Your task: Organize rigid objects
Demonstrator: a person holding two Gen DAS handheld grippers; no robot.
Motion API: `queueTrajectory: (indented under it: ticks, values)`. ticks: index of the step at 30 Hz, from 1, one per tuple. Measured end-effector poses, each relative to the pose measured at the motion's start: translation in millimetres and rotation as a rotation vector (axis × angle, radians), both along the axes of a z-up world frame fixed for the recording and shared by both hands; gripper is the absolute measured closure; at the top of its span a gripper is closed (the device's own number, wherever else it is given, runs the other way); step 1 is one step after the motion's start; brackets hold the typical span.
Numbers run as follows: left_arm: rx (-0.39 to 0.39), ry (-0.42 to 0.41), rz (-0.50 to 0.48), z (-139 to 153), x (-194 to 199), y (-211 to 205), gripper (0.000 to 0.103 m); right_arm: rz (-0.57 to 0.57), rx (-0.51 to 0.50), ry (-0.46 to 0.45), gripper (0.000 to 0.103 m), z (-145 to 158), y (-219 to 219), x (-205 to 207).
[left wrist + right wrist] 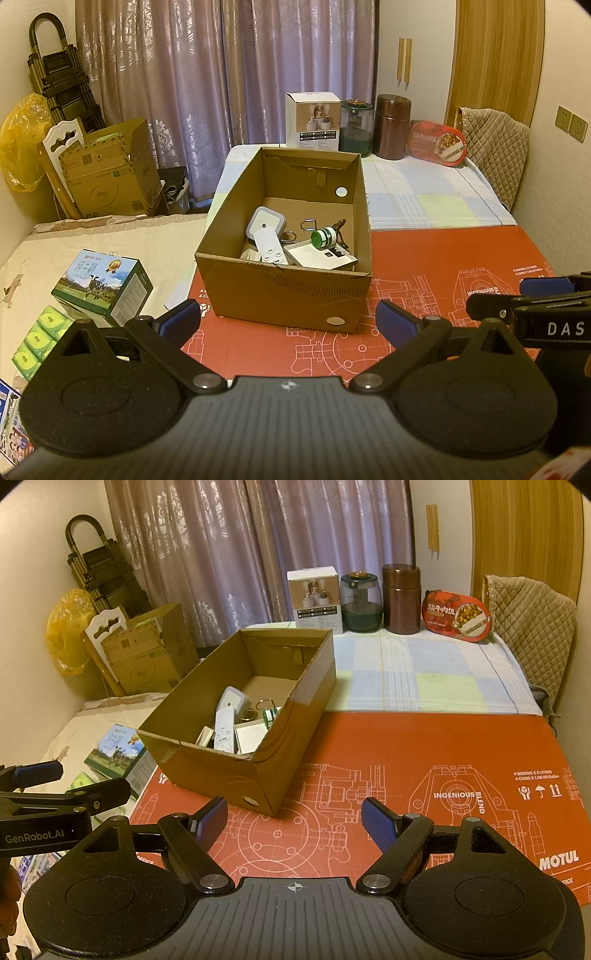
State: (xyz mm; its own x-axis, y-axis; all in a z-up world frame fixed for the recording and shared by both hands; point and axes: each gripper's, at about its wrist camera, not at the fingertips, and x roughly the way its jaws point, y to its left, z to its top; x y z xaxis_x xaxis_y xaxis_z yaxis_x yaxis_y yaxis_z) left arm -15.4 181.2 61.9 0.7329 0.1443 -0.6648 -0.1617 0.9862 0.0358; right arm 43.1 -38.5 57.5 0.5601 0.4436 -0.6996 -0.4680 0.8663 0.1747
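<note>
A: Where are the small hard things?

B: They lie in the brown cardboard box (284,291). The box stands on the red printed board (443,258), which covers the near part of the surface. Inside the box are a white remote (271,251), a square white plug thing (266,221), a little green and white roll (325,238) and a flat white box (321,258). Some wire rings (308,223) lie behind them.

A: What are the claws doing?

B: The left claw (286,325) is open. Its two blue pads are wide apart and nothing is between them. It hangs over the red board, just in front of the box. The right claw (293,821) is open too, and it holds nothing. It also hangs over the red board, near the box's front corner.

A: Can one claw see the other?

B: Yes. The right claw shows at the right edge of the left view. The left claw shows at the left edge of the right view.

A: What is behind the box?

B: A checked cloth (424,192) covers the far part. On it stand a white carton (312,120), a green jar (356,125), a brown jar (392,125) and a red food tub (437,142). A milk carton (101,286) lies on the bed to the left.
</note>
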Motion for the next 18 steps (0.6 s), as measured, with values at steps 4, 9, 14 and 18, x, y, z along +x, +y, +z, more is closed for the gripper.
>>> queueTrajectory:
  ticks: [4,9,14,18]
  values:
    - [-0.001,0.001,-0.001,-0.1,1.7,-0.4,0.003,-0.001,0.0,0.003,0.026,-0.3,-0.5,1.3]
    - [-0.003,0.006,0.0,-1.7,6.9,-1.5,0.003,-0.001,0.001,0.003,0.026,-0.5,-1.2,2.4]
    - [-0.013,0.004,-0.003,-3.8,8.0,0.5,0.003,-0.003,0.001,0.005,0.026,-0.9,-0.6,2.6]
    - [-0.026,-0.006,0.001,-4.6,6.1,0.4,0.003,-0.002,0.002,0.004,0.026,-0.8,-1.0,2.9]
